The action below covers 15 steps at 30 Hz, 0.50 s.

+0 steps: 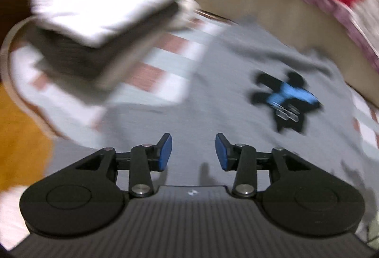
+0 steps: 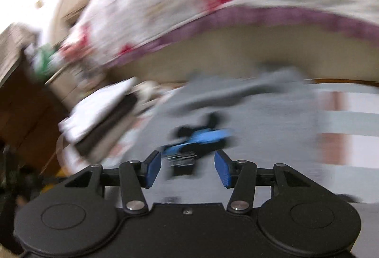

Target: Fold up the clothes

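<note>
Both claws parted, empty — left claw (image 1: 193,151), right claw (image 2: 188,168) | grey shirt (image 1: 213,101) flat mid-desk, touching folded stack (image 1: 99,21) at far-left corner | risk — blurred views, mis-pinch bunches cloth, topples stack.

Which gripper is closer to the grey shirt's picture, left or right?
Probably right. The right gripper has the blue and black print just beyond its open pads; from the left gripper the print sits off to the side on the grey shirt.
</note>
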Available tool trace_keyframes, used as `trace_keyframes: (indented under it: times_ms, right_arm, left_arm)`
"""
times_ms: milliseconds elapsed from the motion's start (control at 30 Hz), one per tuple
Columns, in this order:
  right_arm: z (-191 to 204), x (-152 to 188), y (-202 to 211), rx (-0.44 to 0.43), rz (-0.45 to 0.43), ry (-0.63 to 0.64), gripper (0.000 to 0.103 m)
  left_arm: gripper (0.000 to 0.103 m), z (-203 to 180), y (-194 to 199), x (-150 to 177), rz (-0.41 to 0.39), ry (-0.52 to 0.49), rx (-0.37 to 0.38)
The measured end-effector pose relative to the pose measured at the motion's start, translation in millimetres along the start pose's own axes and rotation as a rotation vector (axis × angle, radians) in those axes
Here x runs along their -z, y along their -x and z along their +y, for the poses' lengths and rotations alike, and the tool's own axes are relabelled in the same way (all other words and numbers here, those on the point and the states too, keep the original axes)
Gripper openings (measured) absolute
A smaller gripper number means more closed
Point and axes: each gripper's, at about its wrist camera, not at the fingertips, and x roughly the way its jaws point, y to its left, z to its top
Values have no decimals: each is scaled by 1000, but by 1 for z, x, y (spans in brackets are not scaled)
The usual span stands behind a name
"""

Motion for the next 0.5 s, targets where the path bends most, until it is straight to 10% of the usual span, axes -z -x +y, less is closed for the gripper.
trace_keyframes:
  times_ms: [167, 500]
  right_arm:
    - [87, 25, -78, -145, 87, 136, 56]
    - [206, 101, -140, -264, 274, 642, 56]
  left_arm:
    - [48, 48, 23, -12, -2, -137, -127]
    - [54, 78, 9, 28, 70, -8, -18]
